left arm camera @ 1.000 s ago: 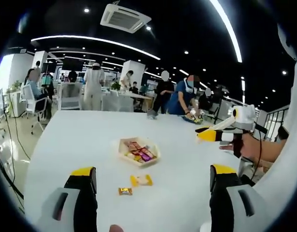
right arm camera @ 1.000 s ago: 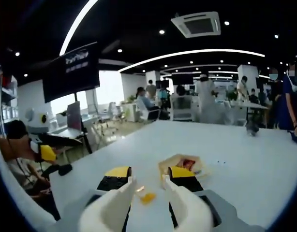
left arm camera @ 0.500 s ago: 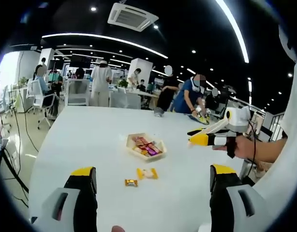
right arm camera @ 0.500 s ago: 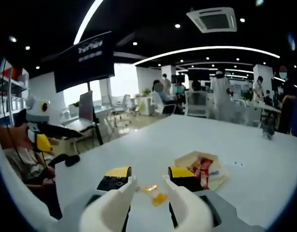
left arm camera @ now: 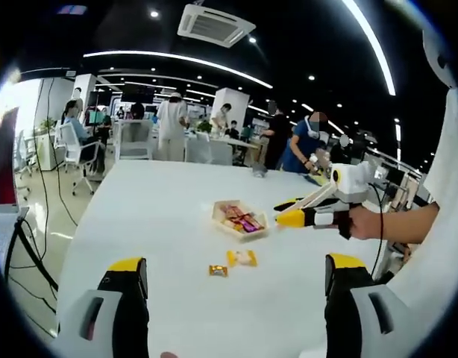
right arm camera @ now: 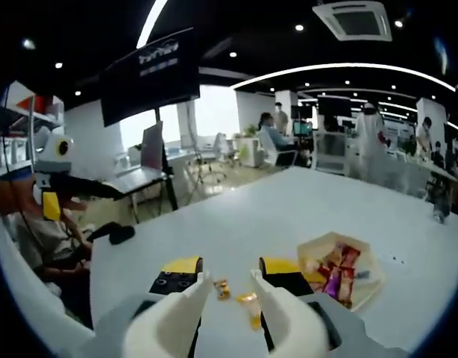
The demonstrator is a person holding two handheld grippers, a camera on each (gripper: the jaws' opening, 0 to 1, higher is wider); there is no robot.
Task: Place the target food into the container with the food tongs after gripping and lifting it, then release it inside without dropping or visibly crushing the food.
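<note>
Right gripper (left arm camera: 289,212) now nearer tray (left arm camera: 240,220); two loose candies (left arm camera: 242,258).

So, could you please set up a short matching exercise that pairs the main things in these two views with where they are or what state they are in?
Things:
1. container
2. yellow wrapped snack
3. small orange candy
4. right claw

Places or states:
A. held in the air above the white table, beside the container
B. holds several colourful wrapped snacks
C. on the table just in front of the container
D. on the table, the loose piece farthest from the container

Pairs: 1-B, 2-C, 3-D, 4-A
</note>
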